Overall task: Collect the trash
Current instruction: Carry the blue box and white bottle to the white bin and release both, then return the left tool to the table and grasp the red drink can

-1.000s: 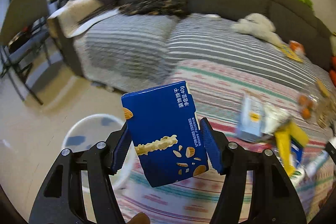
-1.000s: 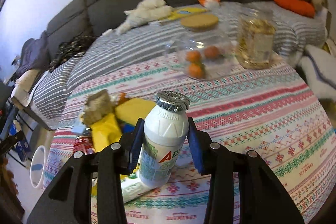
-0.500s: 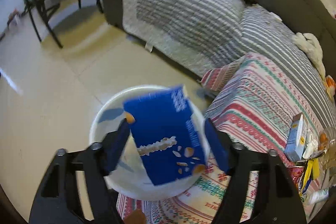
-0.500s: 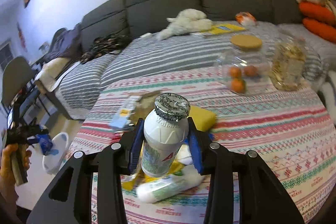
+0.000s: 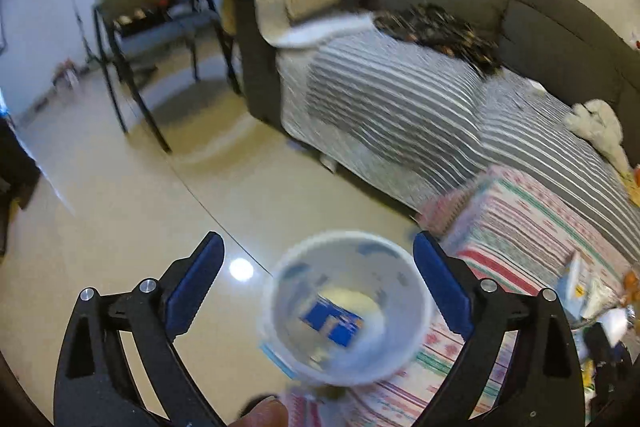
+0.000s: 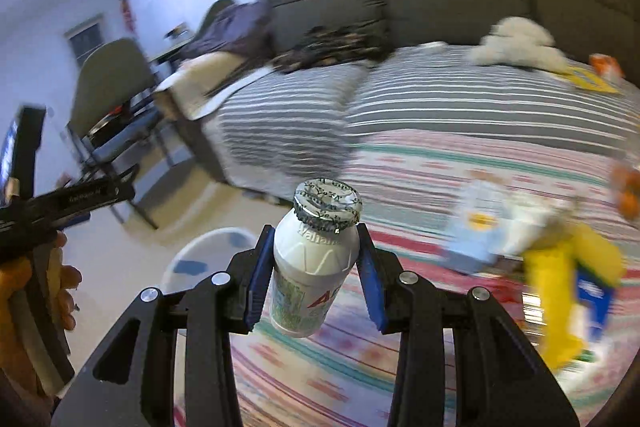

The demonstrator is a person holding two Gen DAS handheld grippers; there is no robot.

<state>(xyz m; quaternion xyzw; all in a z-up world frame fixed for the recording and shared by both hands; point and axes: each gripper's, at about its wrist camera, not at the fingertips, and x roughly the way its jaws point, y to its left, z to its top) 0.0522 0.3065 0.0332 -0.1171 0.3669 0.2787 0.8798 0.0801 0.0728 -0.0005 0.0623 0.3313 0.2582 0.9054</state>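
The blue box (image 5: 334,321) has left my left tongs (image 5: 316,281) and lies in the white bin (image 5: 404,267).
My left tongs are opening, empty; my right tongs (image 6: 316,281) grip the bottle (image 6: 314,259) above the tabletop's (image 6: 420,163) edge.

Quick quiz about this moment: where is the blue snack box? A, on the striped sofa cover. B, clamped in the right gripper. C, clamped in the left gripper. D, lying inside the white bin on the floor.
D: the blue snack box lies at the bottom of the white bin, while the left gripper above it has nothing between its opening jaws and the right gripper clamps a white drink bottle.
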